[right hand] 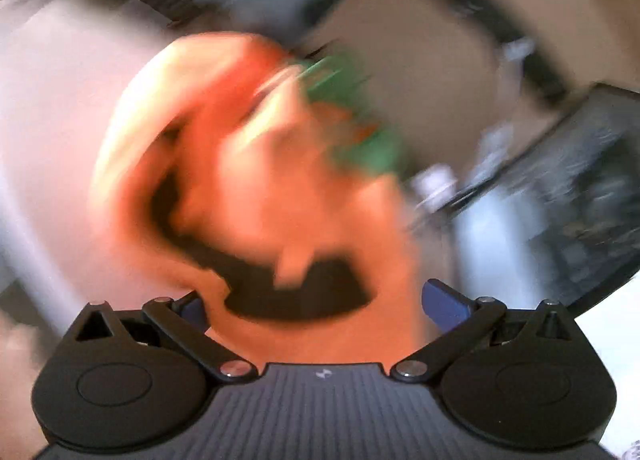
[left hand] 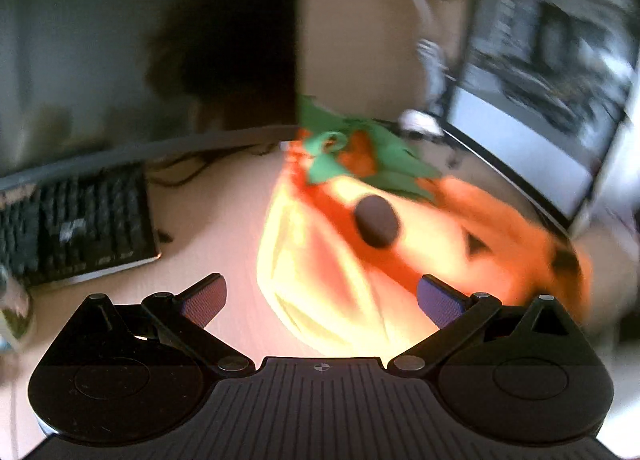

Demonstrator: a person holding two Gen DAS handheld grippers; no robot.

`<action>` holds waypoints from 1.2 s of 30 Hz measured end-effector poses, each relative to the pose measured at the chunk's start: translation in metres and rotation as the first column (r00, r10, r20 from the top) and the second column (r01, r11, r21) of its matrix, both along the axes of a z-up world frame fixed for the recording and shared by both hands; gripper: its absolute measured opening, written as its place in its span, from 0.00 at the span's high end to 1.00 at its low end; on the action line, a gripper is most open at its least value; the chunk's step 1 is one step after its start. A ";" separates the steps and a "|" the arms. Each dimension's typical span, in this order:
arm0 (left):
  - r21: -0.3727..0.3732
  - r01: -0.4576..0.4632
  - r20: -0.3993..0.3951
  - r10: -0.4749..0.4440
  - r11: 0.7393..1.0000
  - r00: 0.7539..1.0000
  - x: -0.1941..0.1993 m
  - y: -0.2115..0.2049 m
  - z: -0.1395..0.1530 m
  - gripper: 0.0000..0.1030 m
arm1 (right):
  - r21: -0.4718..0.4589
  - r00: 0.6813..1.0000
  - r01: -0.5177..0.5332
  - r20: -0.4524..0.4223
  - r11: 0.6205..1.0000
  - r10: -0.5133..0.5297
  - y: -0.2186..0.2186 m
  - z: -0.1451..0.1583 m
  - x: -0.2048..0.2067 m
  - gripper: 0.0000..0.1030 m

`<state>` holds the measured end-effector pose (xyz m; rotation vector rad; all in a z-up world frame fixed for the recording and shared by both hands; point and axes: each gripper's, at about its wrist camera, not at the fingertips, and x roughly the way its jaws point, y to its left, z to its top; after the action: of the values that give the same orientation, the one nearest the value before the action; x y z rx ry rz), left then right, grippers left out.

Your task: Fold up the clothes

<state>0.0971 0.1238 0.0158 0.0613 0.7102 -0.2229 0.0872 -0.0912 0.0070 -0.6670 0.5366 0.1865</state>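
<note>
An orange pumpkin costume garment (left hand: 420, 236) with a green leafy collar (left hand: 360, 156), black face patches and a pale yellow lining lies bunched on the light desk (left hand: 208, 228). My left gripper (left hand: 320, 300) stands open just in front of its near edge, with nothing between the purple pads (left hand: 204, 300). In the blurred right wrist view the same garment (right hand: 256, 188) fills the middle, its black mouth patch (right hand: 296, 292) nearest. My right gripper (right hand: 316, 304) is open, its fingers (right hand: 444, 304) either side of the orange cloth's near edge; the blur hides whether they touch it.
A black keyboard (left hand: 76, 228) lies at the left of the desk with cables behind it. A large monitor (left hand: 552, 76) stands at the right, close to the garment. A brown cardboard box (left hand: 360, 40) sits behind the desk. The right wrist view is heavily motion-blurred.
</note>
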 end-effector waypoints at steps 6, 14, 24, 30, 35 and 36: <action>0.219 0.111 -0.041 -0.104 0.970 0.994 0.007 -0.072 -0.022 0.00 | 0.452 0.990 0.135 -0.020 0.882 -0.141 -0.049 0.079 0.063 0.00; 0.474 -0.027 0.049 0.005 0.880 0.999 0.068 -0.083 -0.057 0.00 | 0.397 0.996 0.087 -0.003 0.914 -0.094 -0.058 0.054 0.013 0.00; 0.358 -0.132 0.097 0.104 0.924 0.990 0.092 -0.027 0.004 0.00 | -0.036 0.994 -0.103 0.024 0.994 0.104 0.017 -0.043 -0.015 0.00; 0.188 -0.088 -0.010 0.092 0.978 0.996 0.050 -0.007 0.024 0.00 | 0.191 0.965 0.032 0.250 0.981 -0.080 0.004 0.040 0.053 0.00; 0.161 -0.054 -0.045 0.062 0.985 0.997 0.049 -0.045 -0.002 0.00 | 0.198 0.952 0.043 0.291 0.979 -0.101 0.003 0.069 0.072 0.00; 0.201 -0.061 -0.034 0.069 0.978 0.997 0.054 -0.055 -0.012 0.00 | 0.203 0.951 0.044 0.293 0.978 -0.103 0.003 0.073 0.072 0.00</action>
<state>0.1514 0.0690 0.0039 0.2254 0.7721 -0.0895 0.1597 -0.0887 0.0800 -0.4720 0.2437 0.0626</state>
